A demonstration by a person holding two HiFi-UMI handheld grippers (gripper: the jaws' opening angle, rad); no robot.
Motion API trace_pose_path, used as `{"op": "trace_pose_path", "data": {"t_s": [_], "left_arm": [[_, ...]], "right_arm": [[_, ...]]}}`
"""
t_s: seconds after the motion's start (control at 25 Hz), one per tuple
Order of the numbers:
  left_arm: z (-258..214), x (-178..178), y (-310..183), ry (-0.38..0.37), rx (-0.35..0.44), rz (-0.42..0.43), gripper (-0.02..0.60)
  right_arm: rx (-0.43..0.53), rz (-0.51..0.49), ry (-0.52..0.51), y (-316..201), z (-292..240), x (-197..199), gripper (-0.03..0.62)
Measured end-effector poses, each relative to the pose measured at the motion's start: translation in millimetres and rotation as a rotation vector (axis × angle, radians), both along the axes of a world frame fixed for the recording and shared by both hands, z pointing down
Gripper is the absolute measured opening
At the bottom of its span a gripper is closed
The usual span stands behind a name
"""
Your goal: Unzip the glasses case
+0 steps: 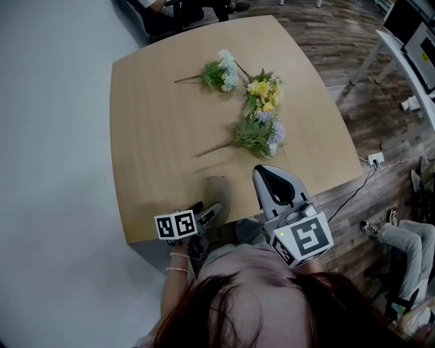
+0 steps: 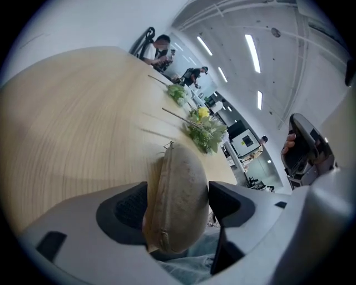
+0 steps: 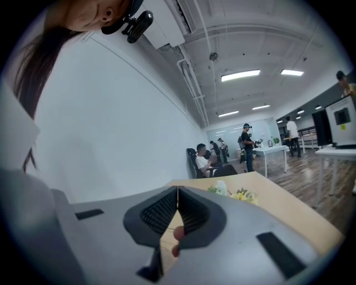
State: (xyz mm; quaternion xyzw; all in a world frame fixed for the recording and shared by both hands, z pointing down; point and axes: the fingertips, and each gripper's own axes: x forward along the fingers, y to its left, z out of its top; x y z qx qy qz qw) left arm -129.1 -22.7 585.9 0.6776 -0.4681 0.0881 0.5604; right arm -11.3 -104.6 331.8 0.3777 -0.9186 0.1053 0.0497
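A tan oval glasses case (image 1: 219, 194) stands on its edge at the near edge of the wooden table (image 1: 156, 136). In the left gripper view the case (image 2: 178, 200) fills the gap between the two wide-spread jaws, its zipper seam facing up and the zipper pull (image 2: 168, 146) at the far end. My left gripper (image 1: 212, 212) is open around the case, with the pads (image 2: 132, 209) close on both sides. My right gripper (image 1: 272, 185) hovers to the right of the case, shut and empty; in its own view the right gripper (image 3: 177, 192) shows its pads closed together.
Three bunches of artificial flowers (image 1: 221, 71) (image 1: 262, 92) (image 1: 258, 136) lie across the far half of the table. People sit beyond the far edge (image 1: 170, 10). A seated person's legs (image 1: 401, 238), a power strip (image 1: 375, 158) and a white table (image 1: 408, 61) are at the right.
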Motion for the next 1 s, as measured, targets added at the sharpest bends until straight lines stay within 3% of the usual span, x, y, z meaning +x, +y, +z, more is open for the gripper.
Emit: {"op": "trace_pose_path", "data": {"t_s": [0.56, 1.0], "left_arm": [[5, 50, -4, 0.026, -0.058, 0.174, 0.33], [9, 73, -5, -0.025, -0.1, 0.252, 0.29]], "right_arm": [[-0.005, 0.024, -0.022, -13, 6, 16, 0.015], [-0.018, 0.012, -0.043, -27, 12, 24, 0.015]]}}
